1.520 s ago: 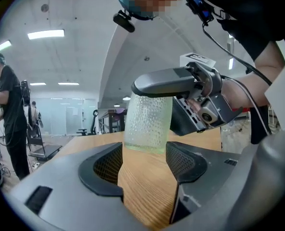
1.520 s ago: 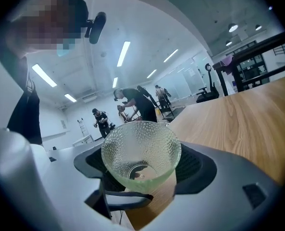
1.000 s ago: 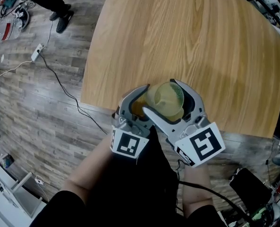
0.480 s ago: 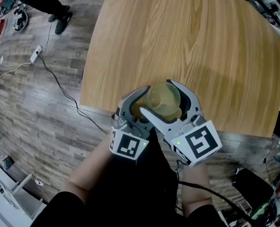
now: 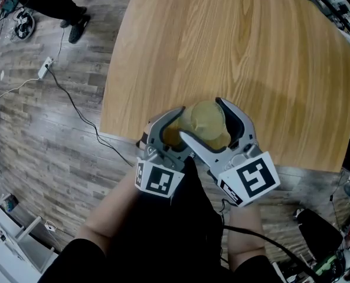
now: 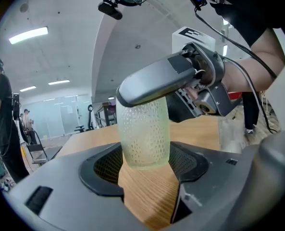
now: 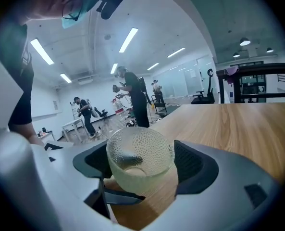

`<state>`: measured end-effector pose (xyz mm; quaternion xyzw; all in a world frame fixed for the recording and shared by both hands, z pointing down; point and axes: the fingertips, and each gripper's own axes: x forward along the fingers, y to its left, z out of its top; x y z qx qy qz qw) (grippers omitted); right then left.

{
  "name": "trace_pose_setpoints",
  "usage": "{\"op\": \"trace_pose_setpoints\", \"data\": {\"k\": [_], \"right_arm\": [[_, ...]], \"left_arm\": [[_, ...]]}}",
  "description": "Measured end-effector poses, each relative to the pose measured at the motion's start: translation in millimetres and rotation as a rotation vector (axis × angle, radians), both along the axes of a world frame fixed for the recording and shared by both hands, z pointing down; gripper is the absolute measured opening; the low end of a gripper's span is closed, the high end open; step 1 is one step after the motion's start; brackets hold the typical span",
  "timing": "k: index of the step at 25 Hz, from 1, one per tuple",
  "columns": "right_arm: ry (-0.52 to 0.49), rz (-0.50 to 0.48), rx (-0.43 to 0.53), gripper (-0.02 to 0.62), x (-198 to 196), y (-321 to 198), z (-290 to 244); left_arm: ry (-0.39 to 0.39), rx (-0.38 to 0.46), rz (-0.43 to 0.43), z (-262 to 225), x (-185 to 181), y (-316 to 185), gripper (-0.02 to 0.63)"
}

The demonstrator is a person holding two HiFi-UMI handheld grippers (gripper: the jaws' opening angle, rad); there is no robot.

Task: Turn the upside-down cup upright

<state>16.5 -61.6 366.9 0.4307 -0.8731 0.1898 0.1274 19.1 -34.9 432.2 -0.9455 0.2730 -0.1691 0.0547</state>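
Left gripper jaws have just been opened wide, and the translucent yellow-green dimpled plastic cup stands untouched between them. It is clamped, mouth upward, in the right gripper over the wooden counter's near edge. Setting down is judged to remain.

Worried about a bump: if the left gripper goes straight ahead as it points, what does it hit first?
Probably the cup, between the left gripper's fingers, which have just been opening. The right gripper grips that cup, its finger crossing above.
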Motion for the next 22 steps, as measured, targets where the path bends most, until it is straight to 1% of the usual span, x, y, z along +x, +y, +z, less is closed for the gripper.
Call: {"op": "trace_pose_setpoints", "data": {"k": [4, 14, 22], "right_arm": [[-0.018, 0.052, 0.03, 0.391, 13, -3, -11], [-0.049, 0.103, 0.031, 0.391, 29, -6, -9], [-0.048, 0.148, 0.03, 0.39, 41, -12, -3]], "left_arm": [[-0.019, 0.001, -0.012, 2, -5, -3, 0.299], [-0.01, 0.022, -0.016, -3, -8, -3, 0.299], [-0.002, 0.016, -0.018, -4, -9, -2, 0.299]]}}
